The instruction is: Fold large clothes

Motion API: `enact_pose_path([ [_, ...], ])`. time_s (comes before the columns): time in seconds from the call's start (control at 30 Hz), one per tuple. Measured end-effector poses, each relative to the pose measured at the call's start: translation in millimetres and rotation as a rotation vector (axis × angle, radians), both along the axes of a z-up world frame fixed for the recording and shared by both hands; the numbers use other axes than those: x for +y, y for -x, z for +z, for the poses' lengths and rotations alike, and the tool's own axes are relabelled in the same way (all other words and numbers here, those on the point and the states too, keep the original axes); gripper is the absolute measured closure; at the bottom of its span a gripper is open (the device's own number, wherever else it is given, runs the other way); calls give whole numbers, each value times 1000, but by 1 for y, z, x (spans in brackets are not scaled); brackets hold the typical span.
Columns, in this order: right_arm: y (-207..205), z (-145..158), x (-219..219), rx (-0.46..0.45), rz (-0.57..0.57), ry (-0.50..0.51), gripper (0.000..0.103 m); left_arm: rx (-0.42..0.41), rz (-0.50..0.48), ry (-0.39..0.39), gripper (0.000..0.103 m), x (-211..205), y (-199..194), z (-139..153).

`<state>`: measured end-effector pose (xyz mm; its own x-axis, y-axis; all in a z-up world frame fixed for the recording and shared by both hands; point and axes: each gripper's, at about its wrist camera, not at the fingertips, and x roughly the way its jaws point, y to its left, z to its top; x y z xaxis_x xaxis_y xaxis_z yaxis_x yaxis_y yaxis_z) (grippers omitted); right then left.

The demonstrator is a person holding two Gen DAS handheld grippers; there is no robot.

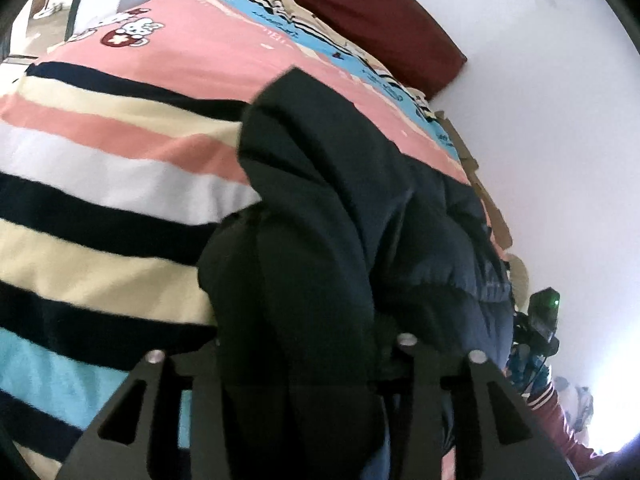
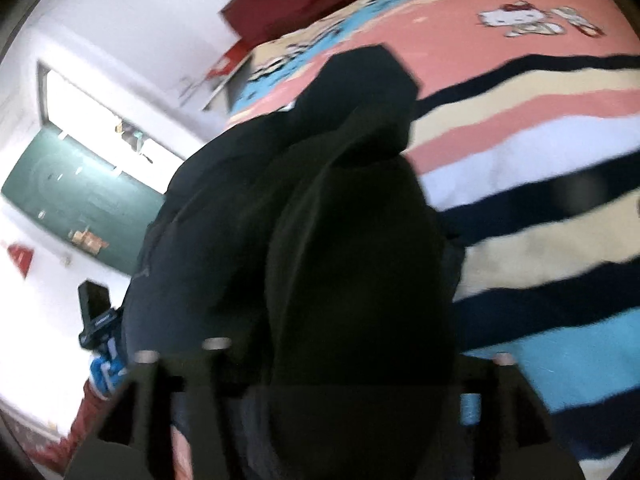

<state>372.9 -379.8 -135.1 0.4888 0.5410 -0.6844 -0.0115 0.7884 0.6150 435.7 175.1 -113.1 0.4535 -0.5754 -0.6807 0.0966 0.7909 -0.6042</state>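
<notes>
We hold dark jacket [image 1: 344,216] bunched over striped bedspread [image 1: 100,184], cloth lying between fingers of left gripper [image 1: 316,360] and right gripper [image 2: 320,356]; can't tell whether pads press. No flat, finished fold visible; we judge most folding remains.

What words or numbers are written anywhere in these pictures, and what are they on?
None can be read for sure.
Dark lettering on the blue band of the striped blanket, left view: too small and warped to read.
The same blue band in the right view: too blurred to read.
White mark on the small black device beside the dark jacket: too small to read.
The cartoon cat on the blanket is a picture only, no words.
</notes>
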Motion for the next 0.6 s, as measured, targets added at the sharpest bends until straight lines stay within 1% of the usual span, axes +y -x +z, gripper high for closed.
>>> enact_pose_path([
  [0.03, -1, 0, -2, 0, -16, 11, 11, 2, 0, 7, 60, 4, 1, -1],
  [0.07, 1, 4, -6, -7, -43, 48, 5, 5, -2, 14, 60, 9, 3, 1],
  [0.1, 6, 11, -11, -25, -67, 85, 4, 13, 0, 15, 59, 12, 6, 4],
  [0.13, 11, 17, -17, -35, -84, 99, 4, 16, 4, 11, 55, 15, 8, 2],
  [0.2, 20, 32, -27, -31, -128, 138, 4, 7, 37, -39, 48, 21, 21, 14],
  [0.23, 28, 40, -29, -29, -140, 172, 4, 6, 49, -34, 47, 31, 19, 13],
  [0.27, 36, 47, -29, -25, -144, 199, 4, 8, 88, -35, 47, 43, 26, 19],
  [0.3, 43, 52, -30, -22, -146, 211, 4, 9, 124, -51, 47, 54, 34, 27],
  [0.33, 53, 59, -30, -21, -145, 214, 4, 8, 173, -76, 47, 67, 46, 37],
  [0.4, 75, 67, -31, -31, -131, 204, 3, 0, 210, -104, 47, 80, 64, 53],
  [0.5, 109, 72, -24, -34, -111, 227, 1, -21, 220, -168, 47, 80, 95, 69],
  [0.6, 138, 62, -4, -5, -106, 267, 1, -24, 223, -242, 47, 63, 137, 74],
])
